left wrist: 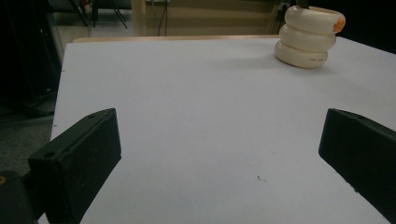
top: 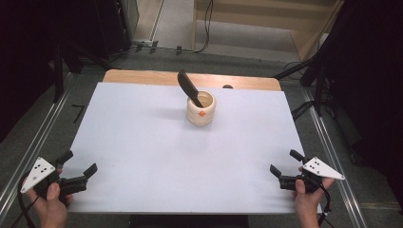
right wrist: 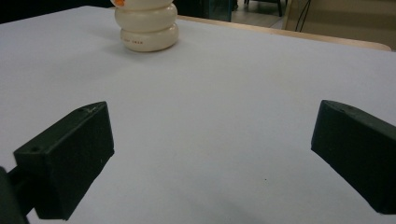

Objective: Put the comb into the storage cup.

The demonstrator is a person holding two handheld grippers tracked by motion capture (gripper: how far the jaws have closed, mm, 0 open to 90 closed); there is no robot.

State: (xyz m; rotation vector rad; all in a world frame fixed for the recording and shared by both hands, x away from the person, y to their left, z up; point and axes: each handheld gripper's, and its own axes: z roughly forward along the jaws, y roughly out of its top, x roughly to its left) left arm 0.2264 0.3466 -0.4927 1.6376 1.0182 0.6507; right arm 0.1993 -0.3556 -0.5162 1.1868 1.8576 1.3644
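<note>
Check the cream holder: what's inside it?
A black utensil stands in the cream holder, leaning toward the table's far left, its upper part above the rim. Its lower end is hidden by the wall, as is anything else inside.

Tongs [right wrist: 210, 158] wide apart over white table [right wrist: 224, 93]; cream ribbed holder [right wrist: 147, 28] far off, upper left.

one cream ribbed holder [top: 201, 109], one black knife [top: 188, 88], two claws
</note>
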